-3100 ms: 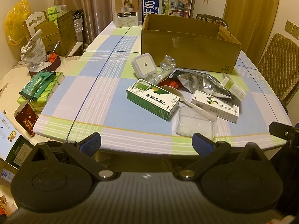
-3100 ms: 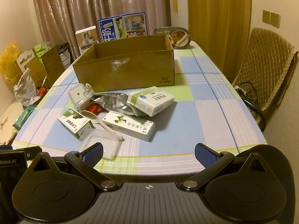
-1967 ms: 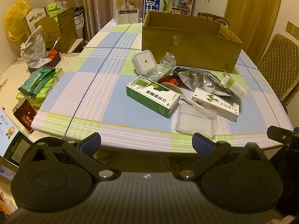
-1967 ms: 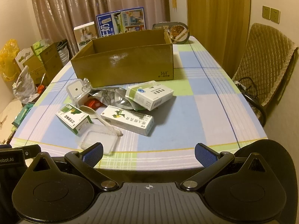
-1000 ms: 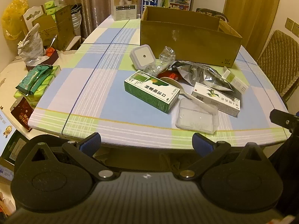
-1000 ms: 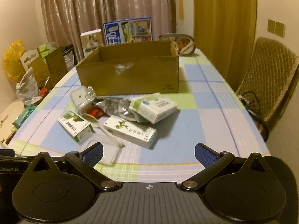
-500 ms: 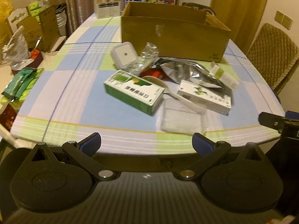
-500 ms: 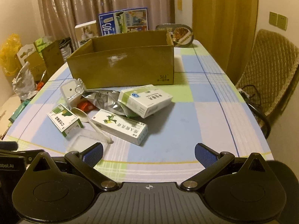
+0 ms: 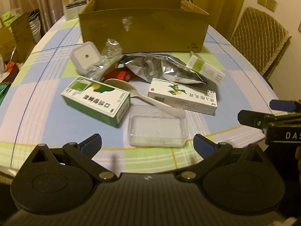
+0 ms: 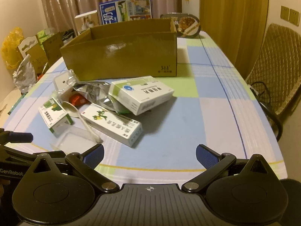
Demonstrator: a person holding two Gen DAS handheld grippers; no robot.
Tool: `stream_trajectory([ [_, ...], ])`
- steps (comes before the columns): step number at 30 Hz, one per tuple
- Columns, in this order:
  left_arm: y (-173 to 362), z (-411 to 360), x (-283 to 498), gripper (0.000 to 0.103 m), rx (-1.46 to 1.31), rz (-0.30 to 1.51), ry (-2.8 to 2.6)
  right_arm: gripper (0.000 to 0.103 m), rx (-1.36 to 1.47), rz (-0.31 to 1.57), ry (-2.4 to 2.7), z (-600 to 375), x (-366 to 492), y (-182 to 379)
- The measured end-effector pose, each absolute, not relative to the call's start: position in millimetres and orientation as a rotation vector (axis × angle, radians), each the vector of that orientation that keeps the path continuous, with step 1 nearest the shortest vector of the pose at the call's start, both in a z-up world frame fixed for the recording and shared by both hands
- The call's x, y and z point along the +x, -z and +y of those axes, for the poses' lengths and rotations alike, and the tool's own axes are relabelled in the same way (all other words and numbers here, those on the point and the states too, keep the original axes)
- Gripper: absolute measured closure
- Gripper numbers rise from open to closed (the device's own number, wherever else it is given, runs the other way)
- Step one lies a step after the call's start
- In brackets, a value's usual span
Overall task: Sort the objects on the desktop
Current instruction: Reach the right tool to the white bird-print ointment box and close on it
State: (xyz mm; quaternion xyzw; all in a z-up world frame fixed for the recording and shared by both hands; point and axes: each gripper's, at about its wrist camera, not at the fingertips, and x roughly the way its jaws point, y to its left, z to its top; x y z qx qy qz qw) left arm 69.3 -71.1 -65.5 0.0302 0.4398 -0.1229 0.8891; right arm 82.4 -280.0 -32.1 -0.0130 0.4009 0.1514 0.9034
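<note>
Where a checked cloth of blue, green and white covers it, the table (image 10: 216, 116) carries everything. At its far side sits an open cardboard carton (image 10: 122, 56), printed "361°" at its near right corner. Behind that stands a blue milk case (image 10: 126, 9). Just in front of the carton, the loose things lie in a heap: a crumpled foil bag (image 9: 161, 67), a white and green medicine box (image 10: 141, 94) resting on it, a long white box (image 9: 182, 96) with a green bird, and a green box (image 9: 96, 100) with Chinese writing. A clear plastic tray (image 9: 157, 128) lies nearest, touched by the handle of a pale spoon (image 9: 131, 92). A white square device (image 9: 85, 57) and crinkled clear plastic (image 9: 105, 60) sit at the left, a small red packet (image 9: 122, 74) between them.

Both tools hang at the near edge. The left gripper (image 9: 146, 143) has fingers wide apart, holding nothing, just short of the tray. The right gripper (image 10: 149, 154) is likewise spread and empty; its side reads "DAS".
</note>
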Motion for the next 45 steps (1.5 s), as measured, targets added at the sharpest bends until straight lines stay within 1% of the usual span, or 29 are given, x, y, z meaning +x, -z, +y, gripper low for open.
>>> stream_trajectory([
  [9, 90, -83, 90, 0.001, 0.081, 0.943, 0.29, 0.002, -0.044, 0.874, -0.408, -277, 104, 49],
  [18, 99, -87, 103, 0.003, 0.09, 0.913, 0.29, 0.002, -0.148, 0.867, -0.525, -264, 127, 58],
  [19, 100, -87, 104, 0.004, 0.096, 0.912, 0.296, 0.004, -0.164, 0.865, -0.539, -262, 130, 59],
  [22, 101, -85, 106, 0.013, 0.089, 0.917, 0.304, 0.016, -0.21, 0.864, -0.579, -255, 139, 62],
  [23, 102, -85, 107, 0.017, 0.089, 0.923, 0.307, 0.019, -0.216, 0.863, -0.588, -252, 142, 63],
  [24, 102, -85, 108, 0.019, 0.09, 0.928, 0.31, 0.02, -0.219, 0.864, -0.601, -250, 145, 64],
  [26, 102, -85, 108, 0.019, 0.098, 0.928, 0.315, 0.024, -0.244, 0.864, -0.629, -245, 150, 68],
  [30, 101, -85, 107, 0.019, 0.111, 0.922, 0.319, 0.036, -0.286, 0.862, -0.693, -234, 155, 75],
  [32, 101, -83, 107, 0.019, 0.109, 0.925, 0.315, 0.048, -0.308, 0.859, -0.706, -229, 157, 77],
  [36, 101, -80, 107, 0.019, 0.108, 0.928, 0.311, 0.053, -0.335, 0.861, -0.713, -225, 155, 78],
  [38, 101, -80, 106, 0.019, 0.107, 0.928, 0.309, 0.058, -0.333, 0.886, -0.713, -225, 151, 76],
  [40, 101, -80, 105, 0.019, 0.106, 0.929, 0.304, 0.06, -0.326, 0.922, -0.707, -226, 147, 73],
  [45, 100, -79, 100, 0.019, 0.119, 0.931, 0.308, 0.062, -0.35, 0.993, -0.692, -226, 131, 69],
])
